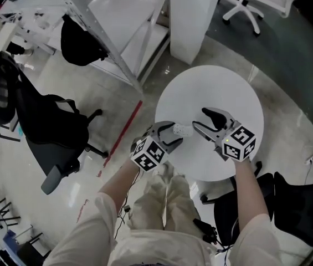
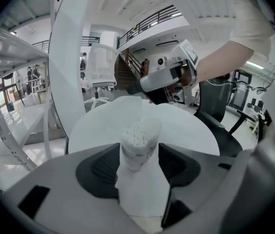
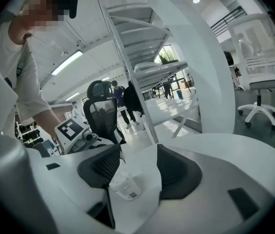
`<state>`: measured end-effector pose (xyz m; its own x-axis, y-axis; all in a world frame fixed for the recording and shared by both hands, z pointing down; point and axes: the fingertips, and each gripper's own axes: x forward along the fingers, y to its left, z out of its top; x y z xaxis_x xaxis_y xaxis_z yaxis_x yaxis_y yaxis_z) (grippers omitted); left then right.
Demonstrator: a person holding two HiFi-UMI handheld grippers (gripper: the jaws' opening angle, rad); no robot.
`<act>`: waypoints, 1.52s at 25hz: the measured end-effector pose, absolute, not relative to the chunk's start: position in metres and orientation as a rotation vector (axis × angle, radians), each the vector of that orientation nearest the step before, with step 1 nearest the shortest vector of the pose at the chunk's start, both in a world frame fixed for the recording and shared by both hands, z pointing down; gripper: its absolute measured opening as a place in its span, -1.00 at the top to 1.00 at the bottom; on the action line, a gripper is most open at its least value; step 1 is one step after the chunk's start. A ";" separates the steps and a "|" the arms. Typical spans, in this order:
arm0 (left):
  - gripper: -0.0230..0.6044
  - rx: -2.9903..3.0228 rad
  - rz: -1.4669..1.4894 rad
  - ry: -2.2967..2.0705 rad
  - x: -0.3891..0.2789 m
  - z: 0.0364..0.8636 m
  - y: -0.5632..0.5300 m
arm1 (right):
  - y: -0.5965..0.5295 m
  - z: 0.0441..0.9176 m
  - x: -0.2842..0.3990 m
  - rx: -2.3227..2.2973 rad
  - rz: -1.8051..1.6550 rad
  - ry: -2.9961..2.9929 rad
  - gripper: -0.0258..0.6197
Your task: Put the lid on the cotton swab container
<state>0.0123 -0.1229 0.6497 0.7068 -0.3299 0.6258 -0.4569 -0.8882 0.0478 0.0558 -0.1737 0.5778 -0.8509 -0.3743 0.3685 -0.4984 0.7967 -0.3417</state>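
Observation:
The cotton swab container [image 1: 183,130] is a small clear tub packed with white swabs. My left gripper [image 1: 173,134] is shut on it at the near-left part of the round white table [image 1: 217,87]. In the left gripper view the container [image 2: 139,140] stands between the pads with its open end pointing away. My right gripper [image 1: 200,118] hovers just right of it with its jaws wide apart. In the right gripper view a clear cup-shaped piece with a barcode label, apparently the lid [image 3: 125,185], lies low between the right gripper [image 3: 136,167] jaws, close to the left one. The pads do not press on it.
Black office chairs [image 1: 45,121] stand on the floor to the left, and another dark chair [image 1: 294,204] sits beside the table at the lower right. A white shelving frame [image 1: 117,26] and a white swivel chair [image 1: 256,4] are behind the table. A red floor line [image 1: 120,140] runs left of it.

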 end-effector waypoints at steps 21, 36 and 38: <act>0.15 2.715 0.929 -0.624 0.017 0.656 -0.129 | -0.173 0.596 0.034 0.440 0.646 -2.669 0.60; 0.15 2.694 0.933 -0.680 0.016 0.655 -0.129 | -0.151 0.582 0.032 0.394 0.579 -2.682 0.57; 0.15 2.686 0.931 -0.690 0.015 0.655 -0.128 | -0.147 0.581 0.031 0.391 0.572 -2.681 0.57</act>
